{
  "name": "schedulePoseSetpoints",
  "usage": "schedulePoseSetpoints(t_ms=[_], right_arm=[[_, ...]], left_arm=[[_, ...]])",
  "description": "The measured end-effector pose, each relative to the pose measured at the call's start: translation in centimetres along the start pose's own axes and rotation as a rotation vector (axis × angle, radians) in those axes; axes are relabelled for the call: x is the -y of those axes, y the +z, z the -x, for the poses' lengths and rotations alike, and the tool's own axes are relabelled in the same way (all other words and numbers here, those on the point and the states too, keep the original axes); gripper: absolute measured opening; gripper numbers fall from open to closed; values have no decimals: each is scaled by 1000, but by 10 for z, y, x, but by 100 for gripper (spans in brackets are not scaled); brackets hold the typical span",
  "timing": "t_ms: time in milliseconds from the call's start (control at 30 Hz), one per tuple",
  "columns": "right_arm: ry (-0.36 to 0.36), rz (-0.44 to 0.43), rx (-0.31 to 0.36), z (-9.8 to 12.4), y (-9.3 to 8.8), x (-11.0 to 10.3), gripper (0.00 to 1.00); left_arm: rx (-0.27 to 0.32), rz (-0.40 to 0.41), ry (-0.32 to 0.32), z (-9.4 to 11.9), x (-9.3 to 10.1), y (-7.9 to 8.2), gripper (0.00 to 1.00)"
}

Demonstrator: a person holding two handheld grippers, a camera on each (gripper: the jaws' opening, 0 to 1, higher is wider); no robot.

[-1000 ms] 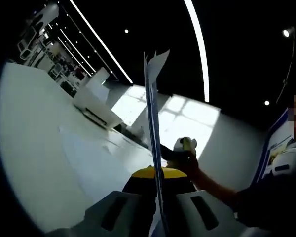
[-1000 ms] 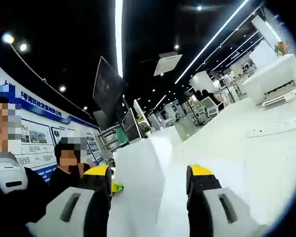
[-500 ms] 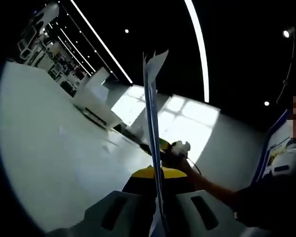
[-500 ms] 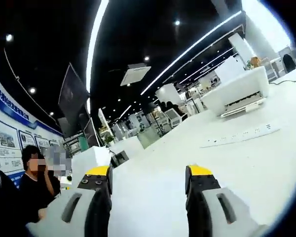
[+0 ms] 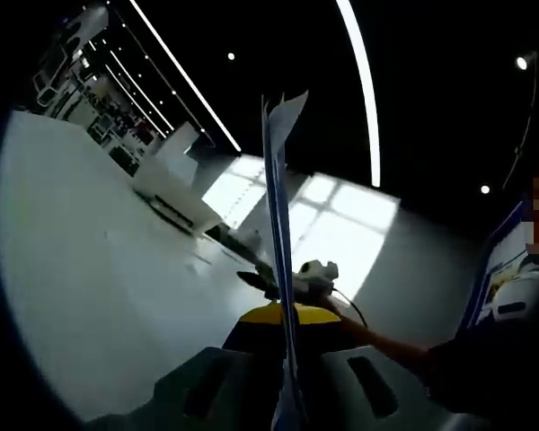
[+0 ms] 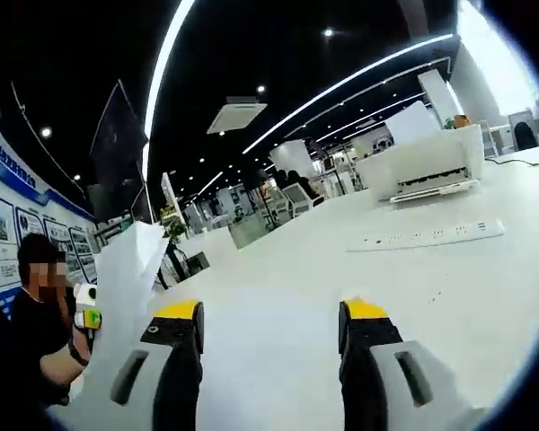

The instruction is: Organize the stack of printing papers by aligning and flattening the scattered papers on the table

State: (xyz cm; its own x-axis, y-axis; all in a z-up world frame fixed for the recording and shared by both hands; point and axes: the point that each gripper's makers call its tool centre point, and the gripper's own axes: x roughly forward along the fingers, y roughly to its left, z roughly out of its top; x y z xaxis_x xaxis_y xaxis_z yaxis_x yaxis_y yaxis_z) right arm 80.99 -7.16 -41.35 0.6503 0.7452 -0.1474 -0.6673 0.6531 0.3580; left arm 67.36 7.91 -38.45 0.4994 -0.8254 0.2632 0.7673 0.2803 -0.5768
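The sheaf of printing papers (image 5: 278,206) stood on edge above the white desk (image 5: 90,269), clamped in the left gripper (image 5: 286,377), probably so its edges could be squared. The right gripper (image 6: 269,341) hung over the desk, jaws apart and empty. Half a second before, the right gripper view had no paper at its left.

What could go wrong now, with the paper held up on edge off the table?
The left gripper pinches the white paper sheets by their lower edge alone; the uneven, unsupported tops could fan, bend or slip. The right gripper is open near them above the white table; closing carelessly may crease a sheet.
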Motion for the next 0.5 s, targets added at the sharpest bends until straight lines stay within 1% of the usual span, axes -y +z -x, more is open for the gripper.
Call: schedulePoseSetpoints(t_ms=[100,133,167,233,300,333,400,433,467,500], right_arm=[[-16,45,-32,-10,-8,-1,58],[-20,78,-58,-17,-12,2,58],[-26,98,-70,-22,-15,2,59],[-31,140,-102,-30,-23,-1,60],[-45,176,-123,-40,-27,3,63],[-54,190,-128,-41,-29,3,65],[-85,223,-125,-48,-29,6,75],[-101,226,-125,-52,-29,11,81],[-109,230,-126,-54,-29,13,84],[-120,235,-125,-56,-29,18,84]], left_arm=[[7,8,-3,1,-1,2,6],[9,10,-4,1,-1,2,6],[9,11,-4,1,0,2,6],[9,11,-4,1,0,2,6],[9,10,-4,1,0,1,6],[9,10,-4,1,0,1,6],[8,9,-3,1,0,1,6],[8,8,-3,1,0,1,6],[8,7,-3,0,0,1,6],[8,6,-3,0,0,1,6]])
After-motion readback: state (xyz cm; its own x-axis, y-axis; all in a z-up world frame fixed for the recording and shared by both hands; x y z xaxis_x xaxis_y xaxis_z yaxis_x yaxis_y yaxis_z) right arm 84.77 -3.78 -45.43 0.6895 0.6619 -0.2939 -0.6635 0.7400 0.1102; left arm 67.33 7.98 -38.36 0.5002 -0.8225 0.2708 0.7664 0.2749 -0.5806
